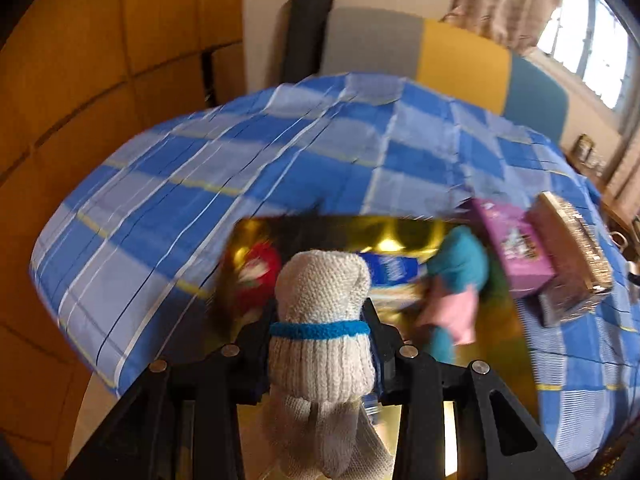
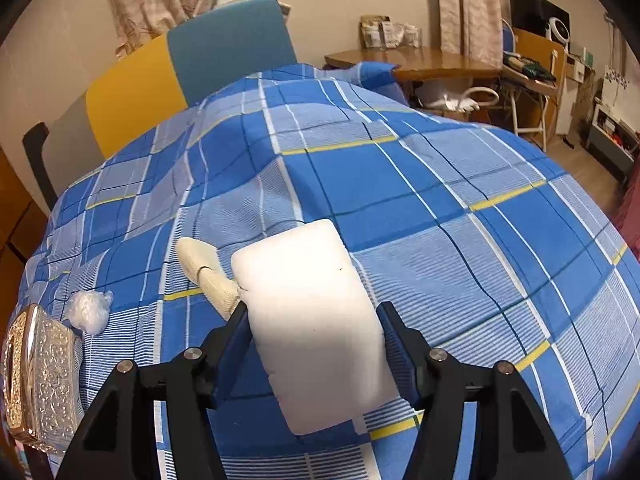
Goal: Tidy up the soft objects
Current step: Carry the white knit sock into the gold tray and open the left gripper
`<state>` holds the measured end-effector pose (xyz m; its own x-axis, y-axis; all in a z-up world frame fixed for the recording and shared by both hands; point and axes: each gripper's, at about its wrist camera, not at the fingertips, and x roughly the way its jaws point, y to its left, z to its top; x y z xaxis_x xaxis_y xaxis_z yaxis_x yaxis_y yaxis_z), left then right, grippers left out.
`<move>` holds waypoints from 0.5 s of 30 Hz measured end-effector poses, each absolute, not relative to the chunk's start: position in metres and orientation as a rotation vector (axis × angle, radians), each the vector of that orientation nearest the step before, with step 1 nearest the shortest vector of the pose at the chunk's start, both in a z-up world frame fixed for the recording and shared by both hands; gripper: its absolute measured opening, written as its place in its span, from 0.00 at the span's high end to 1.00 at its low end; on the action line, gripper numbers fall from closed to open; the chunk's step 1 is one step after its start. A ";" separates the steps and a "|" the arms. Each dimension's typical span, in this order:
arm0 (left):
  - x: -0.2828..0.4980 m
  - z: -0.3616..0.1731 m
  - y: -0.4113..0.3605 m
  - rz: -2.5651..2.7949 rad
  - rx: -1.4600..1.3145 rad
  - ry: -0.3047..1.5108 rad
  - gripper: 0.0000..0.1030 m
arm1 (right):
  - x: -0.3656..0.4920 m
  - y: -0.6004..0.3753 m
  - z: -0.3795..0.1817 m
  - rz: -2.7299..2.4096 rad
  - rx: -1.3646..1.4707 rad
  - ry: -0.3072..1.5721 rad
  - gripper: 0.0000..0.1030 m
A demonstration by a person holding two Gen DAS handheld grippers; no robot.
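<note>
Black jaws of the left gripper (image 1: 320,344) pinch a rolled white knit glove (image 1: 322,320) with a blue band around its middle, the roll standing upright between narrow-set pads and its loose cuff hanging toward the lens; the tool tilts steeply down over a shiny gold box (image 1: 344,232) on the bed, its picture smeared by motion; inside the box lie a red soft item (image 1: 260,276), a blue packet (image 1: 394,270) and a teal and pink cloth (image 1: 456,280), their outlines blurred; a purple carton (image 1: 516,248) and an ornate gold tissue box (image 1: 572,248) stand just beside the gold box's right edge. Across the bed, the right gripper (image 2: 316,344) points downward and clamps a white foam block (image 2: 312,320) by its two long sides, jaws set fairly wide around it, the block held above the blue checked bedspread (image 2: 440,200); a cream rolled glove (image 2: 208,270) lies on the cover just behind the block's left edge; a crumpled clear plastic bag (image 2: 88,310) rests near the tissue box at the bed's left margin; broad bare cloth stretches ahead and to the right as far as the bed's edge; a yellow and teal headboard (image 2: 180,80) closes the far end.
</note>
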<state>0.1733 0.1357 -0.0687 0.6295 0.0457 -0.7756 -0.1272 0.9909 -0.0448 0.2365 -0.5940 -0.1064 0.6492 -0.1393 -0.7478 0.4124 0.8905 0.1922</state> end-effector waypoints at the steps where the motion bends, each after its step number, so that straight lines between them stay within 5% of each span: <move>1: 0.172 -0.077 0.144 0.116 -0.105 0.911 0.63 | 0.236 -0.591 -0.104 -0.317 0.348 0.797 0.39; 15: 0.154 -0.131 0.164 0.159 -0.097 1.032 0.57 | 0.222 -0.557 -0.061 -0.314 0.275 0.736 0.39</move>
